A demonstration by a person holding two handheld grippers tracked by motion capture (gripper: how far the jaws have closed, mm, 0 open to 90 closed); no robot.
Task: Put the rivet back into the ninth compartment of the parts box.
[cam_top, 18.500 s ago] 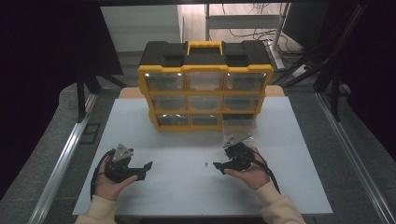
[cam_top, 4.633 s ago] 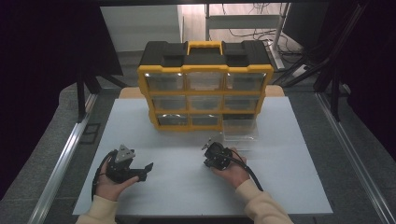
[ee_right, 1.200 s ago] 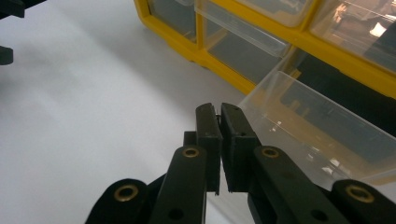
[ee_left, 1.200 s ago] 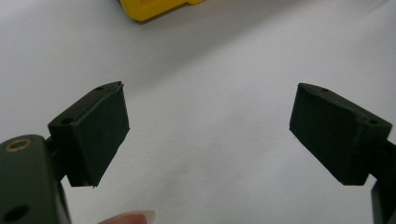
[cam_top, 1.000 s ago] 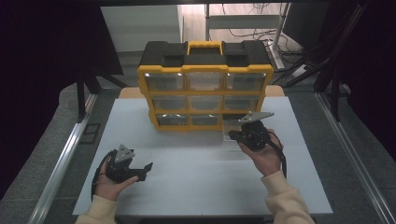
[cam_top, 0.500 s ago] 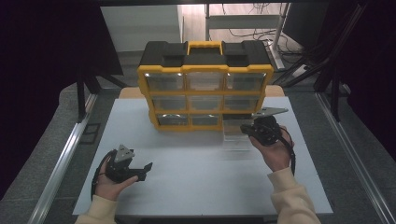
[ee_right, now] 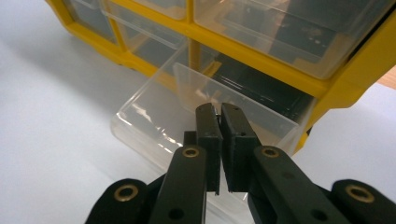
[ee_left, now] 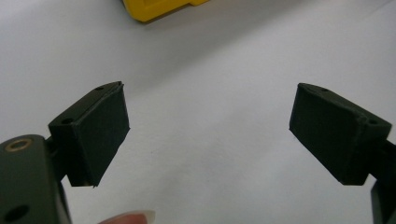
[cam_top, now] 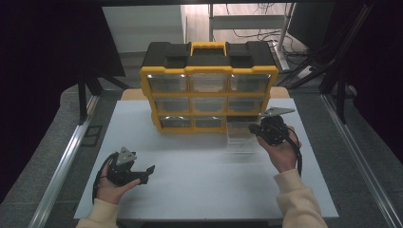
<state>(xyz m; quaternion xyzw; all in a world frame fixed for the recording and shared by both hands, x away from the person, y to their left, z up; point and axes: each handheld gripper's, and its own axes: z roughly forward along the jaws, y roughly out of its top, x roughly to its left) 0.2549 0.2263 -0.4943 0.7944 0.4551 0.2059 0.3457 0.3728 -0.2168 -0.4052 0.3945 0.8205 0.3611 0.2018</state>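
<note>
A yellow and black organizer (cam_top: 209,71) with clear drawers stands at the back of the white table (cam_top: 199,190). Its bottom right drawer (cam_top: 237,135) is pulled out onto the table; in the right gripper view this clear drawer (ee_right: 154,116) lies just under my jaws. My right gripper (cam_top: 254,129) hovers over the drawer, jaws pressed together (ee_right: 219,109) with a tiny dark item pinched at the tips, too small to identify. My left gripper (cam_top: 145,175) rests near the table's front left, jaws wide open (ee_left: 208,126) over bare table.
The organizer's yellow frame (ee_right: 327,88) and the other shut clear drawers (ee_right: 289,32) rise right behind the open drawer. A metal rail (cam_top: 66,161) runs along the table's left side, and dark stands flank the organizer.
My right gripper has moved a little to the right, toward the organizer's right end above the pulled-out drawer, still shut. The left gripper has stayed put.
</note>
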